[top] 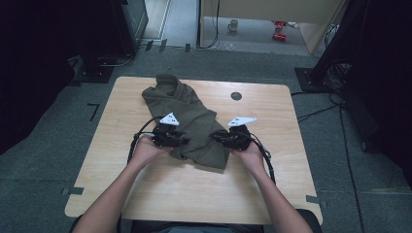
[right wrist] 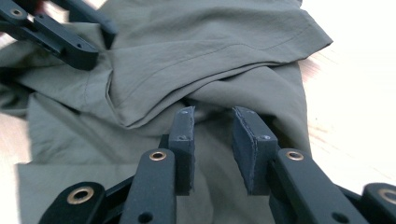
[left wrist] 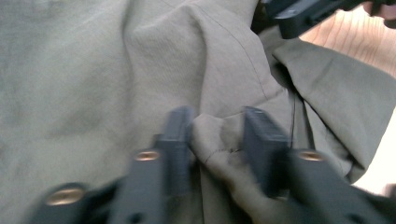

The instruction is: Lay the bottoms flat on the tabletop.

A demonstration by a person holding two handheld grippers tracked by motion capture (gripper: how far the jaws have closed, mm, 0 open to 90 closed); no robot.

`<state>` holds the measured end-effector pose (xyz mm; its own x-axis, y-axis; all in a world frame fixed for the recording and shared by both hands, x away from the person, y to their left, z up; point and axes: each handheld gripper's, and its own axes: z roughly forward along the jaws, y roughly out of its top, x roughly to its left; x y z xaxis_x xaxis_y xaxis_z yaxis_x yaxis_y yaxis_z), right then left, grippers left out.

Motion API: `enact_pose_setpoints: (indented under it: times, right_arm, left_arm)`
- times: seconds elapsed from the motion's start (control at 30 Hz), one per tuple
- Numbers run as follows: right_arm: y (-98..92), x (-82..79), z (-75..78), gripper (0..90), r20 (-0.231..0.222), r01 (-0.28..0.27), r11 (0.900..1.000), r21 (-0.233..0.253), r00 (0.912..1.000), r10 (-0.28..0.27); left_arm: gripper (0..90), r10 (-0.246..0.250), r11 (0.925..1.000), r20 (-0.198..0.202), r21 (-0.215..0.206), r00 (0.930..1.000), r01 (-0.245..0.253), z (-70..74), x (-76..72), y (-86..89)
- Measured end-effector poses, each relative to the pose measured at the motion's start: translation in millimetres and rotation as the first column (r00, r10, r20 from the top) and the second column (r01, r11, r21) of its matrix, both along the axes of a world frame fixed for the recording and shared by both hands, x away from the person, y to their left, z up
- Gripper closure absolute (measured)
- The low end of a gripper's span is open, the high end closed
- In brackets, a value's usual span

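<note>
While garment (top: 187,119) lies crumpled, no fold done | left gripper (left wrist: 217,140) jaws apart straddling cloth ridge, 9 o'clock | right gripper (right wrist: 212,135) parted over hem, 3 o'clock

mug (top: 233,24) on far floor | red objects (top: 279,29) beside it | dark disc (top: 236,95) on table (top: 194,189)

The garment (top: 187,124) at the middle of the high view is olive-green woven cloth, matt, with a fine crinkled grain, stitched seams and soft folds. The table (top: 145,194) is light wood with visible grain and a smooth, slightly shiny finish. The left gripper (left wrist: 217,140) and the right gripper (right wrist: 212,140) look like black matt plastic, with brass-coloured metal rivets in their arms; the jaw pads are dark and dull, with rough edges. The floor (top: 48,145) around the table is grey, rough carpet.
</note>
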<state>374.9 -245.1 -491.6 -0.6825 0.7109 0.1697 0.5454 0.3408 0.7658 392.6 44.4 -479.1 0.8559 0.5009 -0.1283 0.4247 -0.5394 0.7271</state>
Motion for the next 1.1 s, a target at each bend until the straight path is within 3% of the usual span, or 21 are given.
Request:
enact_pose_setpoints:
  times: [0.13,0.43,0.7,0.73,0.97,1.07,1.1]
  right_arm:
    - [5.4,5.9,-2.0,69.0,0.019,0.001,1.0,-0.005,0.9998,-0.001]
    - [11.8,7.2,3.9,63.3,0.104,0.014,0.999,-0.04,0.9945,-0.01]
    - [16.4,13.8,-6.7,60.1,0.099,0.032,0.997,-0.077,0.9948,-0.024]
    - [17.4,14.5,-8.1,60.1,0.093,0.038,0.996,-0.086,0.9952,-0.03]
    - [21.4,19.1,-14.7,58.8,0.066,0.036,0.994,-0.1,0.9974,-0.03]
    - [25.3,20.4,-18.8,58.8,0.058,0.025,0.993,-0.12,0.9982,-0.018]
    - [26.8,20.0,-20.1,58.8,0.054,0.024,0.991,-0.13,0.9984,-0.017]
  left_arm:
    - [86.0,0.001,0.9998,-0.002,-0.022,1.0,-0.001,5.0,-3.4,3.0]
    - [87.5,0.07,0.9947,0.019,-0.077,0.9973,-0.069,23.3,-12.4,27.6]
    - [87.5,0.172,0.9795,0.021,-0.11,0.9849,-0.169,28.9,-20.8,64.0]
    - [87.5,0.2,0.9737,0.016,-0.115,0.9798,-0.197,28.5,-22.0,73.7]
    - [87.4,0.282,0.9528,-0.015,-0.112,0.9593,-0.282,23.6,-26.7,105.7]
    - [87.3,0.312,0.9455,-0.025,-0.091,0.9498,-0.313,19.5,-28.7,116.6]
    - [87.3,0.312,0.9455,-0.025,-0.091,0.9498,-0.313,19.5,-28.7,116.6]
